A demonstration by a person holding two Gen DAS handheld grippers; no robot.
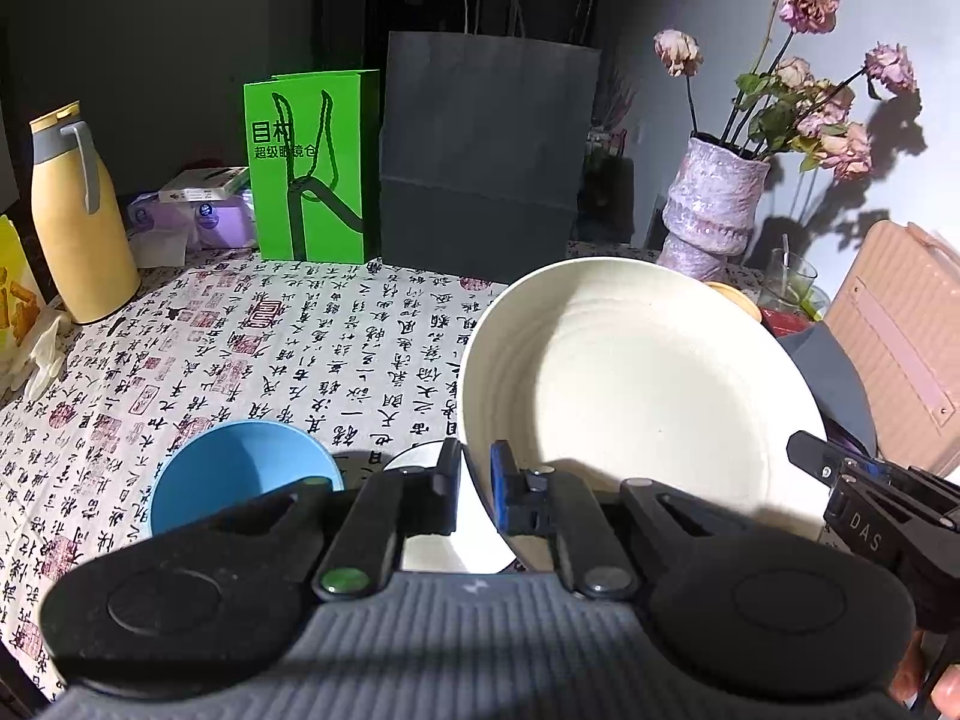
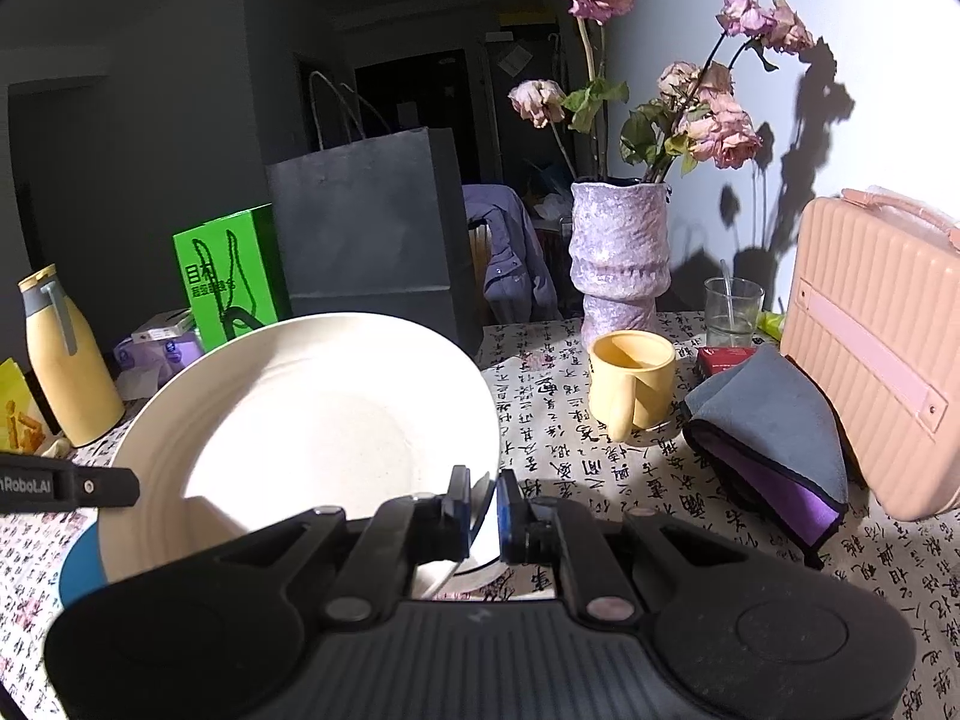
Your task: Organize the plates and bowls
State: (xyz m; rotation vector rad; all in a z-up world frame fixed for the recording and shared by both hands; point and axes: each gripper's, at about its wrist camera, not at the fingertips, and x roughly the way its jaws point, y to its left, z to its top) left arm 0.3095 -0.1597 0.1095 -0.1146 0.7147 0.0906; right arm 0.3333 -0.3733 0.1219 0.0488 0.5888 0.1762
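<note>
A large cream plate (image 1: pixel 648 384) is held tilted above the table; it also shows in the right wrist view (image 2: pixel 300 420). My left gripper (image 1: pixel 477 480) is shut on the plate's left rim. My right gripper (image 2: pixel 483 501) is shut on the plate's right rim. A blue bowl (image 1: pixel 240 474) sits on the table to the left, below the plate; its edge shows in the right wrist view (image 2: pixel 81 564). A white dish (image 1: pixel 456 540) lies under the plate, mostly hidden; it also shows between the right fingers (image 2: pixel 480 564).
Patterned tablecloth (image 1: pixel 300 348). At the back stand a yellow bottle (image 1: pixel 78 222), green bag (image 1: pixel 312 168), dark paper bag (image 1: pixel 480 162) and purple vase (image 2: pixel 621 258). A yellow mug (image 2: pixel 630 384), grey-purple cloth (image 2: pixel 774 438), glass (image 2: pixel 732 312) and pink case (image 2: pixel 882 348) stand at the right.
</note>
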